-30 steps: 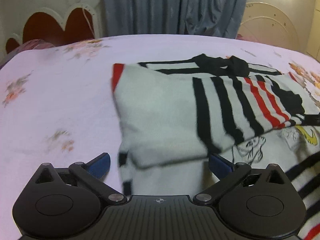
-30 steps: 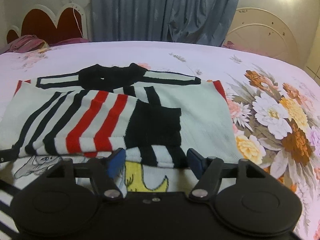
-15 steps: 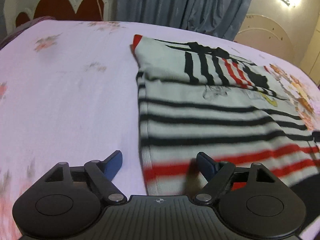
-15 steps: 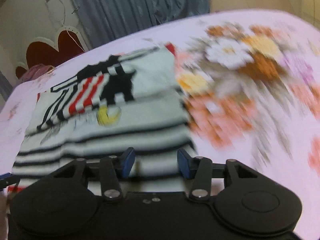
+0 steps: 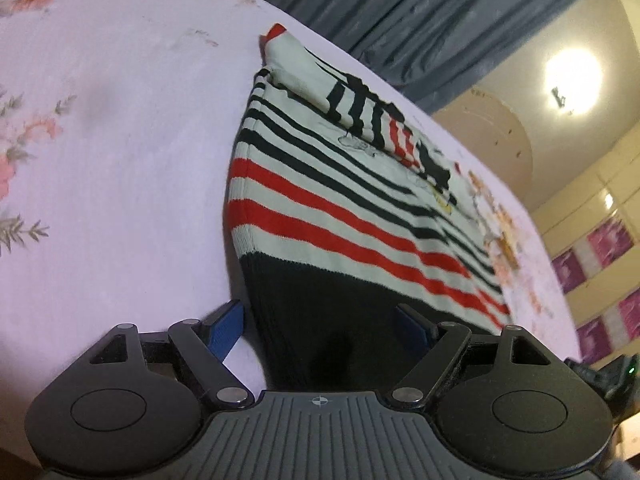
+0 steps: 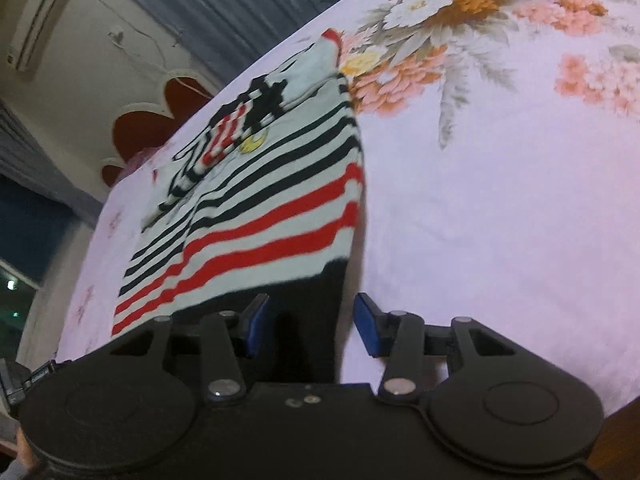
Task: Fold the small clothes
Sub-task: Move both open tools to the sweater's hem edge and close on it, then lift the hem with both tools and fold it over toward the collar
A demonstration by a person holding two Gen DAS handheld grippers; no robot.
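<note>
Left tongs (image 5: 320,322) open, straddling sweater (image 5: 340,208) black hem's left corner; right tongs (image 6: 312,324) open over right corner, pads clear. Sweater flat on bed (image 5: 120,140), sleeves folded in. Ceiling lamp (image 5: 574,76) left view only; air conditioner (image 6: 38,20) right view only.

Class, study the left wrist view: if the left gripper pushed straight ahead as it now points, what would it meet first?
Probably the sweater's black hem, which already lies between the left gripper's open jaws; depth is hard to judge.
</note>
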